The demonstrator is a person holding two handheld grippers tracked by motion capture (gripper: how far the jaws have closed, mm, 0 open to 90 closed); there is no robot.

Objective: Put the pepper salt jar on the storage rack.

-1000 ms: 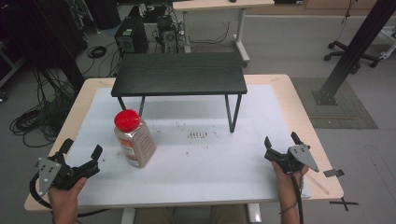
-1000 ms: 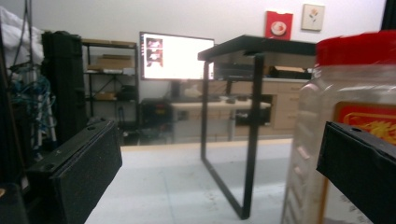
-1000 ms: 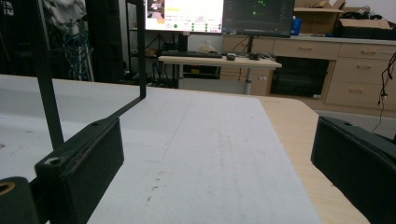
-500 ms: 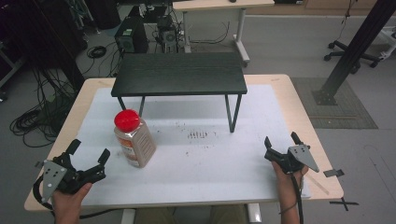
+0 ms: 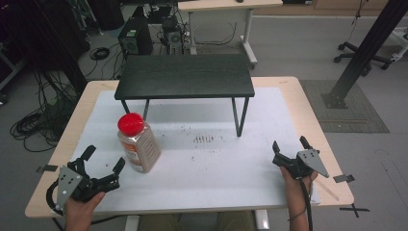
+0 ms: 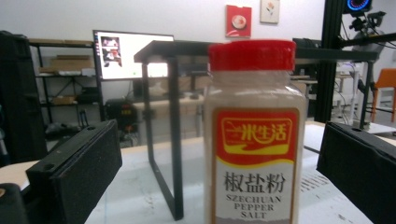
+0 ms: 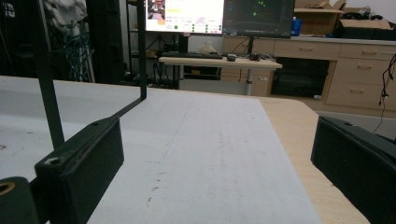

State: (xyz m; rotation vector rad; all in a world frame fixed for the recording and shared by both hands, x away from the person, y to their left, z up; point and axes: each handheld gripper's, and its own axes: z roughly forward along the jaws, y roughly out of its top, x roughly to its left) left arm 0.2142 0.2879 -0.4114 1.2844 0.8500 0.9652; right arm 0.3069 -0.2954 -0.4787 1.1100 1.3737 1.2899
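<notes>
1 bottle (image 5: 139,143) near left hand-held gripper (image 5: 101,166)

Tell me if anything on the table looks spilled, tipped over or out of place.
Nothing tipped: the pepper salt bottle stands upright with its red cap on. The one oddity is a patch of small dark specks on the white mat beside it; whether spilled or stains, I cannot tell.

High view looks down; gripper views skim the shared table (image 5: 288,101) low.

Jar (image 5: 138,143) front-left of small table (image 5: 185,76) — on tabletop (image 5: 269,125)
</notes>
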